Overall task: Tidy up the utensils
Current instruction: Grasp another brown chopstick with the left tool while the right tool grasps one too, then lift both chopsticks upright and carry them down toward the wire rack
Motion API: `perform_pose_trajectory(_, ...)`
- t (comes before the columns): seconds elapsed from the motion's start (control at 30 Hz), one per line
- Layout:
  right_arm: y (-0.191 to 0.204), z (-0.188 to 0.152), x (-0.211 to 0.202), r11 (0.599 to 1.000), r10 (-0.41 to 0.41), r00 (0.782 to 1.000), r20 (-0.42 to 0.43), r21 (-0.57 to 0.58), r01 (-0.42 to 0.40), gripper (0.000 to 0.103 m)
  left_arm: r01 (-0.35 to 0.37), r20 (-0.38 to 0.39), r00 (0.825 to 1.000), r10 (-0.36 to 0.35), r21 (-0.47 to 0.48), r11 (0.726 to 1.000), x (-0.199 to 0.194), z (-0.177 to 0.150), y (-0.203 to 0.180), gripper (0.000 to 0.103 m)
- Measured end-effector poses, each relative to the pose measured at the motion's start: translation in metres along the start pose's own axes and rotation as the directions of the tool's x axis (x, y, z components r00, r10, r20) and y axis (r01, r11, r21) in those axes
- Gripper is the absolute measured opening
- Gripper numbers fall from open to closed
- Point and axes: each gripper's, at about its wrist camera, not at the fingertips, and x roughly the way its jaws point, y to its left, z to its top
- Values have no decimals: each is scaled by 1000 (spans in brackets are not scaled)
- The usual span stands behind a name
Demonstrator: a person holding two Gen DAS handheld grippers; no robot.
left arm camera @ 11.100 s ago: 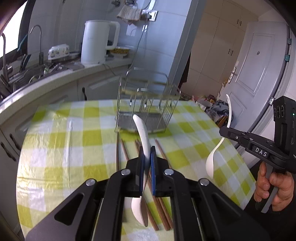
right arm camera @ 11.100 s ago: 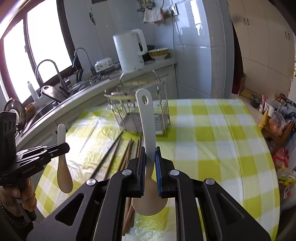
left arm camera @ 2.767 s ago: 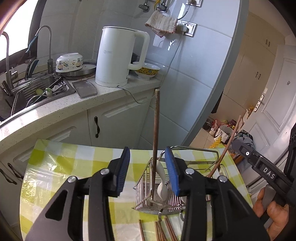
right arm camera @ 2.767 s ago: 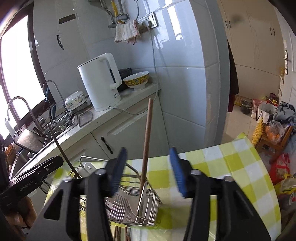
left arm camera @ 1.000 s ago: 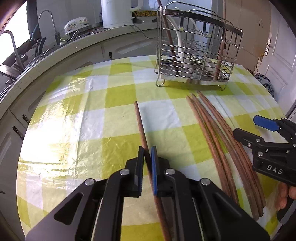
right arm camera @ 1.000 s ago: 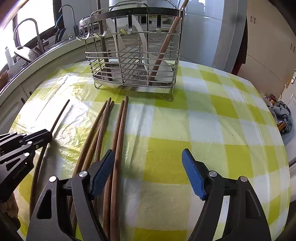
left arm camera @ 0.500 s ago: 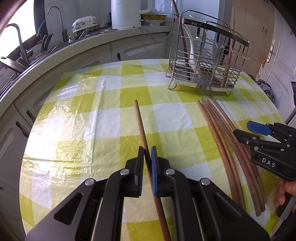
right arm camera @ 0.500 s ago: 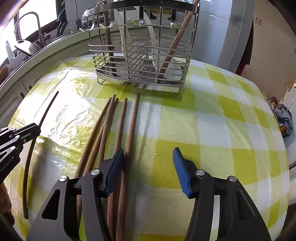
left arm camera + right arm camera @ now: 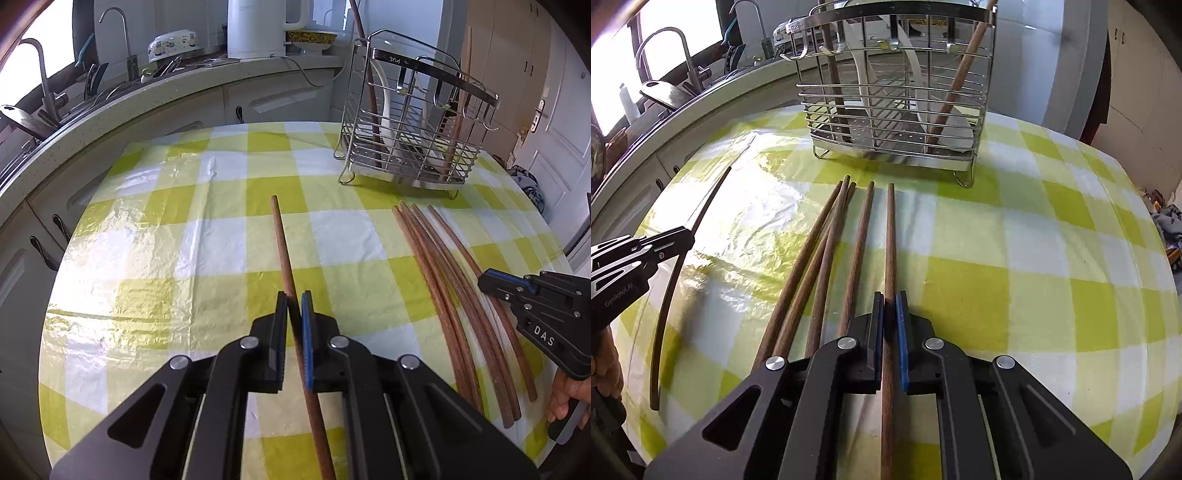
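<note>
the left gripper [image 9: 294, 295] is clamped on a single wooden chopstick [image 9: 282, 240], which runs forward between its pads and out over the yellow-and-white checked tablecloth [image 9: 155, 236]. the right gripper [image 9: 890, 295] is pinched narrow around the rightmost chopstick [image 9: 891, 229] of the loose group; that stick runs straight ahead toward the rack. just left of it lie four more chopsticks [image 9: 827, 243] on the cloth, fanned close together, their far tips near the rack's feet. the wire utensil rack [image 9: 894, 92] stands at the far side of the table and holds two white spoons [image 9: 864, 85] and two chopsticks standing tilted in it, one at each end. beyond the table, a counter carries a white kettle [image 9: 258, 27] and a sink with a tap [image 9: 123, 33].
</note>
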Motion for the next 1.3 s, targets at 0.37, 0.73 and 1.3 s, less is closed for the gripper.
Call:
perform_pose_trajectory(0.37,-34,-11,-43,996,8,998,64,91,-13,8,43,24,999,-43,9,999,-17,3,-9,7)
perform_pose_trajectory(0.73,-57,-6,-98,989,-23,983,181,145,-4,8,72,73,995,-73,15,997,-40,13,-15,6)
perform_pose_trajectory(1.3,-49,5,-140,991,-26,964,265,132,-10,8,119,203,971,-124,36,992,-98,42,-26,6)
